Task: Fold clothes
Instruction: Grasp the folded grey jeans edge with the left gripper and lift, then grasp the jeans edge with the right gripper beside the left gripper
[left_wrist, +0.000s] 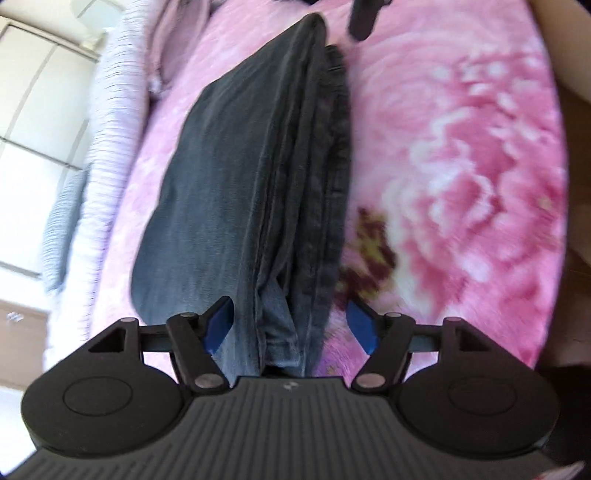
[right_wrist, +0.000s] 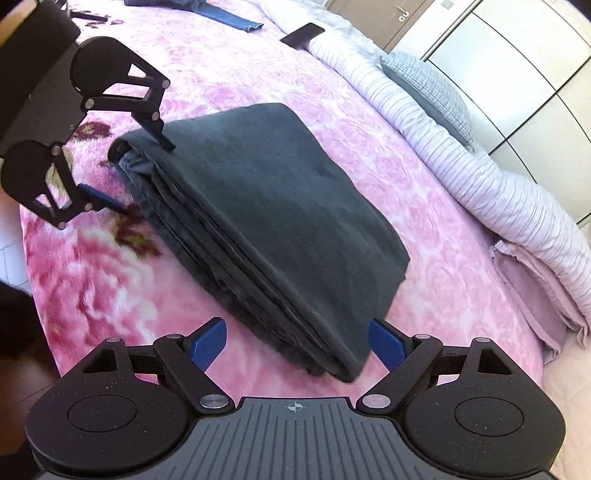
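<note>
Dark grey jeans (right_wrist: 266, 206) lie folded in a thick stack on the pink flowered blanket (right_wrist: 96, 280); they also show in the left wrist view (left_wrist: 236, 177). My left gripper (left_wrist: 290, 325) is open, its blue pads on either side of one end of the stack, layers between the jaws. It also shows in the right wrist view (right_wrist: 147, 173), one finger above the stack and one below. My right gripper (right_wrist: 297, 345) is open around the opposite corner of the stack. Its fingertip (left_wrist: 360, 22) shows at the far end in the left wrist view.
A striped white and lilac duvet (right_wrist: 480, 177) with a grey checked pillow (right_wrist: 432, 92) lies along the far side of the bed. Blue jeans (right_wrist: 229, 16) and a dark flat item (right_wrist: 303, 33) lie farther back. White wardrobe doors (right_wrist: 535, 74) stand behind.
</note>
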